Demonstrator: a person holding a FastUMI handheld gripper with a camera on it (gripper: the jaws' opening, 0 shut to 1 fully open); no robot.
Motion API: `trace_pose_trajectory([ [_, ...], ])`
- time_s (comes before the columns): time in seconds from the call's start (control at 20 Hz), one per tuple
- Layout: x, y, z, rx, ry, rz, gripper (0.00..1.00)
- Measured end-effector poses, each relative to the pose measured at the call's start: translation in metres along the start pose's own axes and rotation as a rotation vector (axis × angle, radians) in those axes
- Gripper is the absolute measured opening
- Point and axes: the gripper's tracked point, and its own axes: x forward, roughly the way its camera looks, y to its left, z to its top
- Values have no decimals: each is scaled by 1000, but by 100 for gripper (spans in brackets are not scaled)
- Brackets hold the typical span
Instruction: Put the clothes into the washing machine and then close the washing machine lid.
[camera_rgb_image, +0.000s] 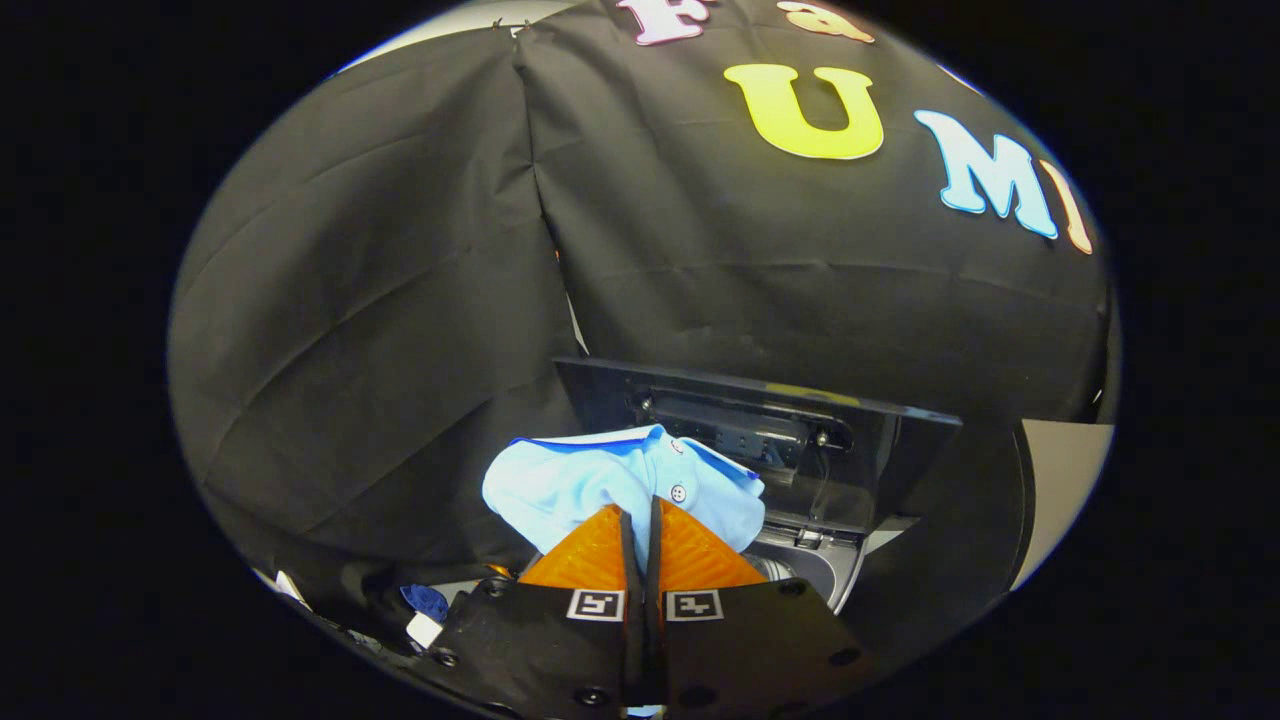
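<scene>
A light blue shirt with small buttons and a darker blue trim hangs bunched at the tips of my gripper. Both fingers are pressed together on its cloth, so the gripper is shut on it. Just beyond the shirt stands the washing machine's dark lid, raised upright. Below the lid, ahead and to the right of the fingers, a bit of the machine's grey top and opening rim shows. The shirt hides most of the opening.
Black booth cloth hangs close behind and to the left of the machine. Low beside the left finger lie a small blue item and a white scrap. A pale wall panel shows at the right.
</scene>
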Motion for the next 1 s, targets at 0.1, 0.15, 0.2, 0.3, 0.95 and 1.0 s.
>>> trace_pose_trajectory([
  [0.1,14,-7,-11,9,19,-12,1],
  [0.15,21,-10,-14,14,26,-22,1],
  [0.2,27,-17,-17,22,31,-29,1],
  [0.3,41,-22,-27,34,44,-39,1],
  [0.95,100,-60,-92,72,145,-116,2],
  [1.0,102,-62,-95,78,155,-118,2],
])
